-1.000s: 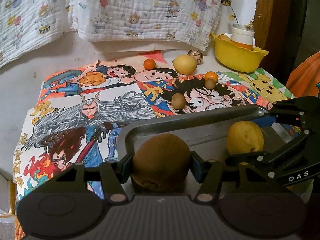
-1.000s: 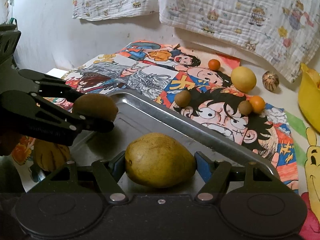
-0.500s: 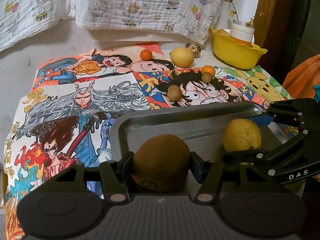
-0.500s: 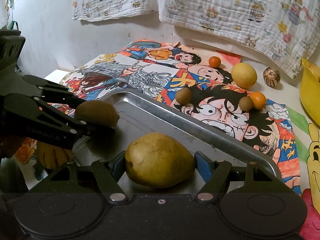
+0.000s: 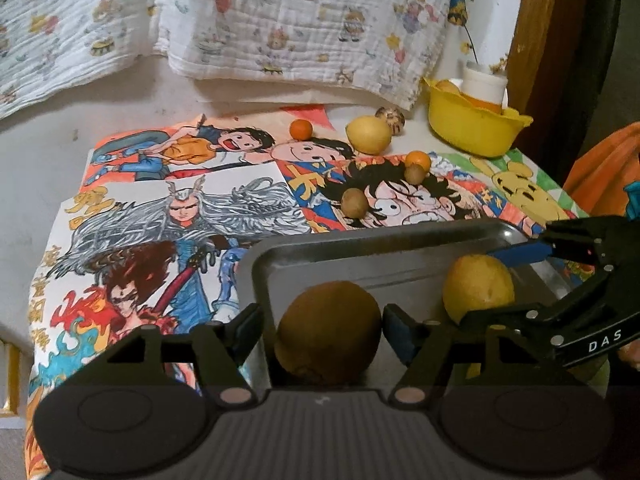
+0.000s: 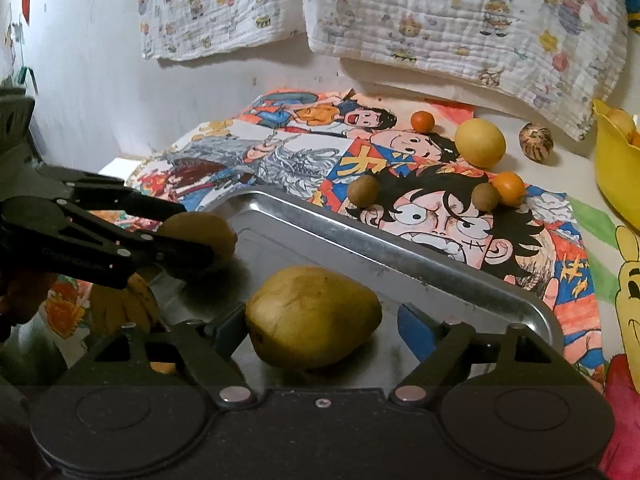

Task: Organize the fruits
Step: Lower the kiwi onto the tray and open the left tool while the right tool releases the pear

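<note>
**Operator:** On the metal tray (image 5: 400, 236), what is the state of each tool?

**Technician:** The left gripper (image 5: 322, 326) has a kiwi (image 5: 328, 332) between its fingers; its jaws have just been opening, and a gap shows on both sides, so the pads no longer press. The right gripper (image 6: 320, 320) has likewise just been opening around the pear (image 6: 312, 314); the blue pad on the right stands clear of the skin, and the left one looks just off it. Both fruits rest on the tray floor, kiwi toward the left end, pear toward the right.

**Operator:** Handling notes for the two?

**Technician:** Judged by appearance: the kiwi is light, fuzzy-skinned, and offers good friction, but bruises under hard pressure. Take it across its short middle. The pear is heavier, smoother, and tapers toward one end; grip across the broad belly, never the narrow neck, where pads would slide off.

**Operator:** Remaining stock?

**Technician:** Loose on the drawings (image 6: 280, 152) behind the tray: a yellow fruit (image 6: 480, 142), two small orange fruits (image 6: 423, 121) (image 6: 509, 188) and two small brown fruits (image 6: 363, 190) (image 6: 485, 197). All are round and will likely roll if nudged, so close squarely from both sides
</note>
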Tool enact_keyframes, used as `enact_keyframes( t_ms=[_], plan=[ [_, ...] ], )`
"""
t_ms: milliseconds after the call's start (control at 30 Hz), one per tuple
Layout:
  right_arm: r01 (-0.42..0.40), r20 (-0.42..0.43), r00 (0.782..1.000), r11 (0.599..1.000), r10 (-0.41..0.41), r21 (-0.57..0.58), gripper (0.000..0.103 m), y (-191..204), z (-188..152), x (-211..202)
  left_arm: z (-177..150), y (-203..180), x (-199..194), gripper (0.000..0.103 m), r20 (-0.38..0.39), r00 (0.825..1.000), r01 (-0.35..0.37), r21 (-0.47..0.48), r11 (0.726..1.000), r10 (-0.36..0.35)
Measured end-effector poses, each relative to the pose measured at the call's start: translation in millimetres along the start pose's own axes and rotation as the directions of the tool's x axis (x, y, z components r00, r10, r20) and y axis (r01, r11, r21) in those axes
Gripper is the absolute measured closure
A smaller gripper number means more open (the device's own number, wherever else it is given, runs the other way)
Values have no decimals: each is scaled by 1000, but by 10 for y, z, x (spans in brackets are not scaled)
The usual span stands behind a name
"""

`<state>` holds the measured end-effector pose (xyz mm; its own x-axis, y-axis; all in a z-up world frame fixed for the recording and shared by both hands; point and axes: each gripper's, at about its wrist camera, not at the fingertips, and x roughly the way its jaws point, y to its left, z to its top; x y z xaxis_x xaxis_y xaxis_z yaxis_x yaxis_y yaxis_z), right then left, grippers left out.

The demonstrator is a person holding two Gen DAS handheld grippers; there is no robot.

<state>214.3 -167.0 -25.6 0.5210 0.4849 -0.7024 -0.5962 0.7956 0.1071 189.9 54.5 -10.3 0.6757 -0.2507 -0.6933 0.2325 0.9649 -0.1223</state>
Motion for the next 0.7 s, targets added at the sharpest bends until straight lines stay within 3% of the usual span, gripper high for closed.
enact_keyframes(
  t_ms=[167, 267, 333, 500, 700],
  plan=[
    [-23, 53, 998, 999, 21, 37, 15, 10, -65, -156, -51, 38, -197, 19, 61, 998, 8, -20, 1000, -7],
    [-26, 92, 996, 999, 21, 46, 5, 57, -130, -276, -102, 53, -343, 9, 107, 994, 18, -20, 1000, -16],
    [-31, 122, 992, 999, 27, 26, 4, 118, -184, -368, -139, 44, -434, 3, 137, 990, 19, -17, 1000, -16],
    [-10, 166, 986, 998, 21, -66, 1, 313, -334, -576, -278, -28, -628, 1, 189, 981, 26, 50, 998, -35],
    [28, 157, 988, 989, -5, -144, 1, 492, -543, -694, -507, -143, -758, 1, 200, 977, 46, 158, 986, -78]
  ],
)
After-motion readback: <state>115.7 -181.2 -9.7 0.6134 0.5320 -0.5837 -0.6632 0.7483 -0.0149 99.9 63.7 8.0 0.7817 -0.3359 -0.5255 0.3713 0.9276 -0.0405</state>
